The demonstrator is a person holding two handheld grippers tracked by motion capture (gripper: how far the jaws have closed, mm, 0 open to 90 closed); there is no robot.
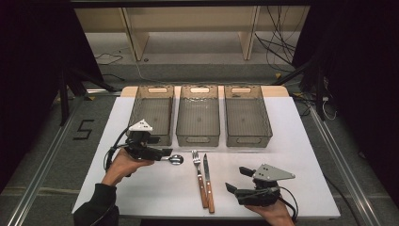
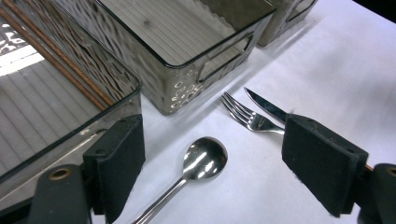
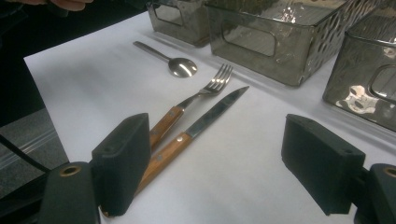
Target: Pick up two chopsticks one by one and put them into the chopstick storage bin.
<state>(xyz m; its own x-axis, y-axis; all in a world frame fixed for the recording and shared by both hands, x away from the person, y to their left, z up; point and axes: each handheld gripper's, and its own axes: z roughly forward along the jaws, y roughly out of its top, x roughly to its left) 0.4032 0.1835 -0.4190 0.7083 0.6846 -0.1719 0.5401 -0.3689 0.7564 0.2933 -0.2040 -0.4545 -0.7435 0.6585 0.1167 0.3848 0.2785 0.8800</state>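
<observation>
A steel spoon (image 1: pixel 176 159) lies on the white table, its bowl (image 2: pixel 204 157) between the jaws of my left gripper (image 1: pixel 165 152), which is open and hovers over the spoon's handle. A fork (image 1: pixel 198 167) and a knife (image 1: pixel 207 181), both with wooden handles, lie side by side at the table's middle front. The fork (image 3: pixel 196 99) and knife (image 3: pixel 205 119) also lie ahead of my right gripper (image 1: pixel 237 180), which stands open and empty near the front right edge. The spoon (image 3: pixel 180 65) rests farther off in the right gripper view.
Three smoked clear plastic bins stand in a row at the back: left (image 1: pixel 151 114), middle (image 1: pixel 198 115) and right (image 1: pixel 246 115). The left bin (image 2: pixel 51 93) is close beside my left gripper. The white table top (image 1: pixel 291 141) ends at a dark floor on all sides.
</observation>
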